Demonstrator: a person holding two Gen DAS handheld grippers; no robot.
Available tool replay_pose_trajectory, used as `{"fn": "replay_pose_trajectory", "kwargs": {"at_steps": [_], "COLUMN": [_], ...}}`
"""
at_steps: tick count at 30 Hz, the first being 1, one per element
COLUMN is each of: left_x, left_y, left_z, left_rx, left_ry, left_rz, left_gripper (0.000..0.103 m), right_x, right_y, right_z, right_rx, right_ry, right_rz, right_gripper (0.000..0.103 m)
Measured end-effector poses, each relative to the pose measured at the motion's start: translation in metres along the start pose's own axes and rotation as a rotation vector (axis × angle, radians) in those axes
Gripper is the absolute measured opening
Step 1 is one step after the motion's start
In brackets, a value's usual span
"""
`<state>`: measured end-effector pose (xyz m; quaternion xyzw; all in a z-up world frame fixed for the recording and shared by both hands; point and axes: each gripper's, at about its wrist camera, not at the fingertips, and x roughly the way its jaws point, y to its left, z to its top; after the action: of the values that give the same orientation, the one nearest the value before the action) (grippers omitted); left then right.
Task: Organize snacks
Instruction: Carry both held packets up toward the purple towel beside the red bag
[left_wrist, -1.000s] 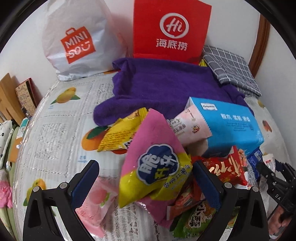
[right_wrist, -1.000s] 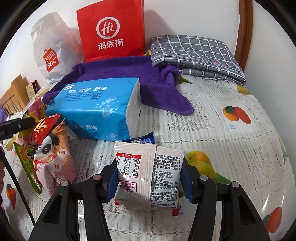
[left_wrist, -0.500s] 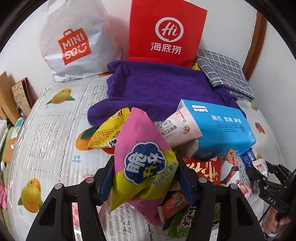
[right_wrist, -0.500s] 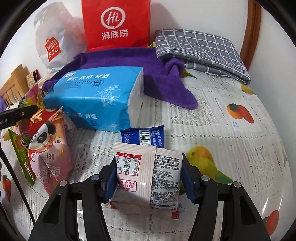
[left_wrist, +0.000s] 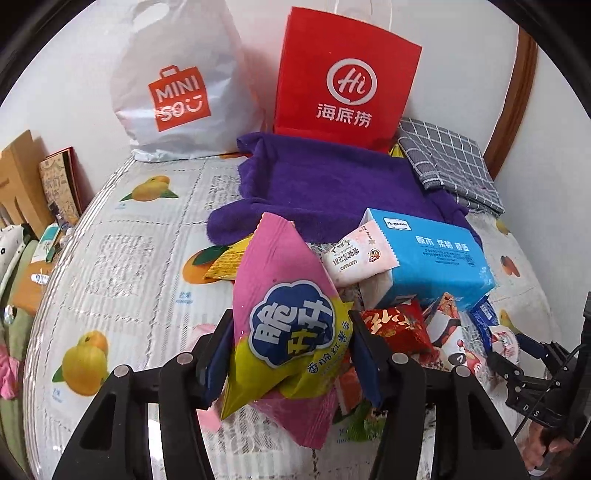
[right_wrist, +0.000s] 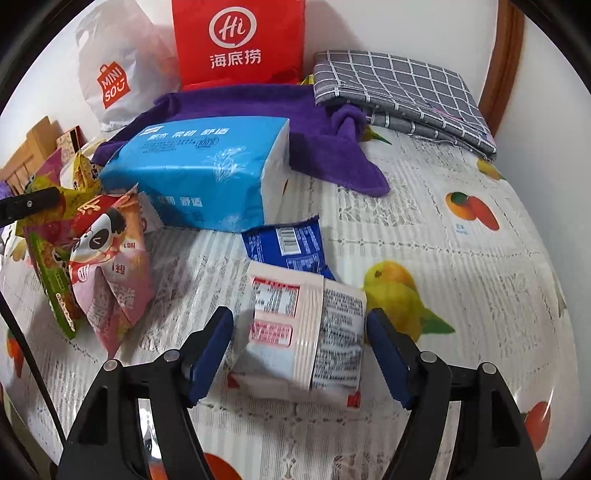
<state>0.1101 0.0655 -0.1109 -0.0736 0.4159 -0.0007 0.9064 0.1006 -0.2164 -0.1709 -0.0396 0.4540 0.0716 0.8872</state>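
My left gripper (left_wrist: 291, 354) is shut on a pink and yellow snack bag (left_wrist: 284, 317) and holds it above a pile of snack packs (left_wrist: 399, 328). My right gripper (right_wrist: 299, 332) is open around a white and pink snack packet (right_wrist: 306, 328) that lies on the tablecloth; a gap shows beside the left finger (right_wrist: 212, 341). A dark blue packet (right_wrist: 291, 247) lies just beyond it. A panda-print pink snack bag (right_wrist: 107, 258) stands to the left. The right gripper also shows in the left wrist view (left_wrist: 517, 373).
A blue tissue pack (right_wrist: 207, 173) lies mid-table, also in the left wrist view (left_wrist: 432, 258). Behind are a purple towel (left_wrist: 332, 184), a red paper bag (left_wrist: 343, 85), a white Miniso bag (left_wrist: 177, 92) and a grey checked cloth (right_wrist: 399, 88). A fruit-print tablecloth (right_wrist: 461, 258) covers the table.
My left gripper has closed on the pink and yellow bag and lifted it. My right gripper has opened and the white packet has dropped onto the tablecloth.
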Motion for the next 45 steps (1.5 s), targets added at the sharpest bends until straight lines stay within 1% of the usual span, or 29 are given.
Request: {"fn": "replay_pose_trajectory", "kwargs": {"at_steps": [1,3,4,8,17,25,32,37,45], "left_x": [-0.003,-0.01,-0.013,-0.024,-0.043,-0.056,-0.061,-0.061,-0.061], "left_y": [0.001,0.004,0.005,0.009,0.01,-0.001,-0.012,-0.023,-0.044], "left_z": [-0.001,-0.002,-0.003,-0.007,-0.01,0.0,0.016,0.033,0.056], "left_rx": [-0.004,-0.015,-0.021,-0.039,-0.053,-0.043,-0.028,-0.022,0.014], "left_ry": [-0.004,-0.014,-0.016,-0.025,-0.036,-0.052,-0.056,-0.046,-0.054], "left_rz": [0.001,0.0,-0.003,-0.02,-0.024,-0.055,-0.076,-0.112,-0.138], "left_gripper": [0.055,0.055,0.055,0.055,0.055,0.055,0.055,0.055,0.055], "right_x": [-0.003,-0.009,-0.009,-0.012,-0.043,-0.066,-0.082,-0.086,-0.091], "right_y": [-0.002,-0.005,-0.007,-0.007,-0.001,0.004,0.014,0.021,0.02], "right_z": [0.0,-0.001,0.0,-0.002,-0.004,0.004,0.021,0.039,0.068], "right_rx": [0.012,0.046,0.061,0.072,0.084,0.088,0.078,0.062,0.059], "right_ry": [-0.013,-0.04,-0.039,-0.036,-0.088,-0.128,-0.156,-0.166,-0.193], "right_rz": [0.001,0.003,-0.004,-0.032,-0.001,0.003,0.031,0.041,0.06], "right_gripper": [0.072,0.059,0.054,0.053,0.053,0.053,0.053,0.053,0.053]}}
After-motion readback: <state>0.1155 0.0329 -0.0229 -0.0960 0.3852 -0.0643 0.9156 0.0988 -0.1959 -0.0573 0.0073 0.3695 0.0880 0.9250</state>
